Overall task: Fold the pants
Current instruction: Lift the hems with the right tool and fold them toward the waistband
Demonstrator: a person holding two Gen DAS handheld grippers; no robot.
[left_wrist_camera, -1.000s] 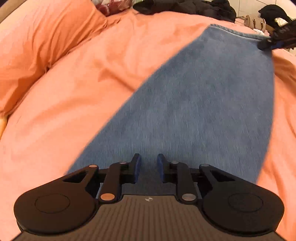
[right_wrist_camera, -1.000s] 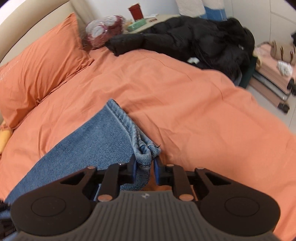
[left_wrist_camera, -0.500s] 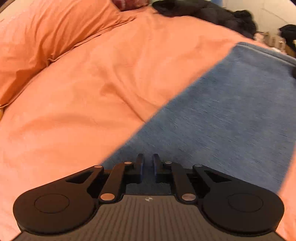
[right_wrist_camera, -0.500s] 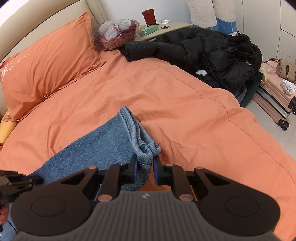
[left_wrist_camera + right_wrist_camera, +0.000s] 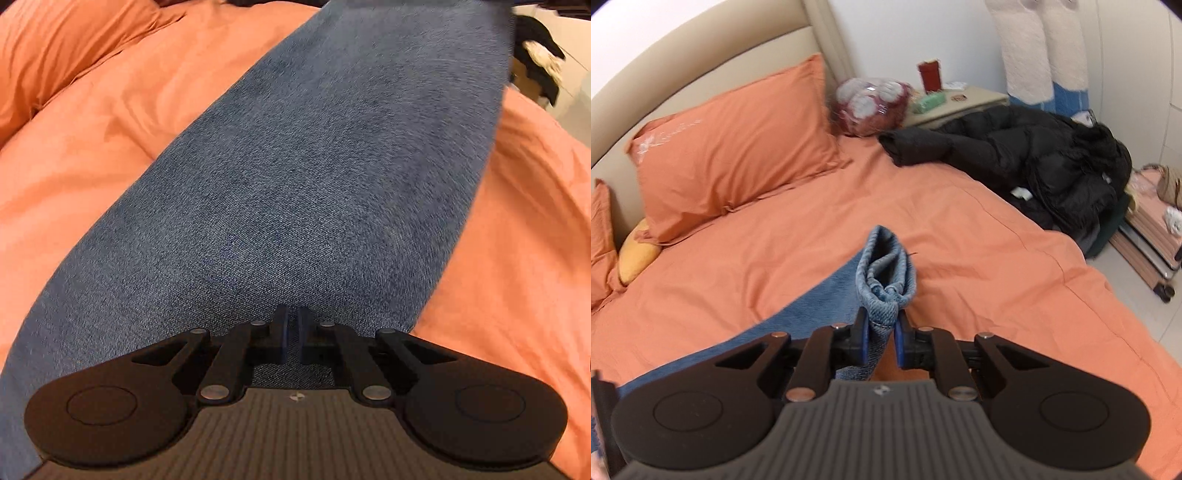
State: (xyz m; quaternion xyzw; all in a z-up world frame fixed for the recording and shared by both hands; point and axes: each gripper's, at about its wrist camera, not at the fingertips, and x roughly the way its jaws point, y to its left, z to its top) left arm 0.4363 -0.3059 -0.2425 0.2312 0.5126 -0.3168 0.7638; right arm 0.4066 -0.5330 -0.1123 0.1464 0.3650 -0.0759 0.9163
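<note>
Between the right tongs a bunched hem of the jeans is clamped, sticking up just ahead of them. At the left tongs, nearly closed, denim is pinched and stretches away forward, lifted over the orange bed. Beyond lie a pillow and black jacket.

Black jacket along duvet's far edge
</note>
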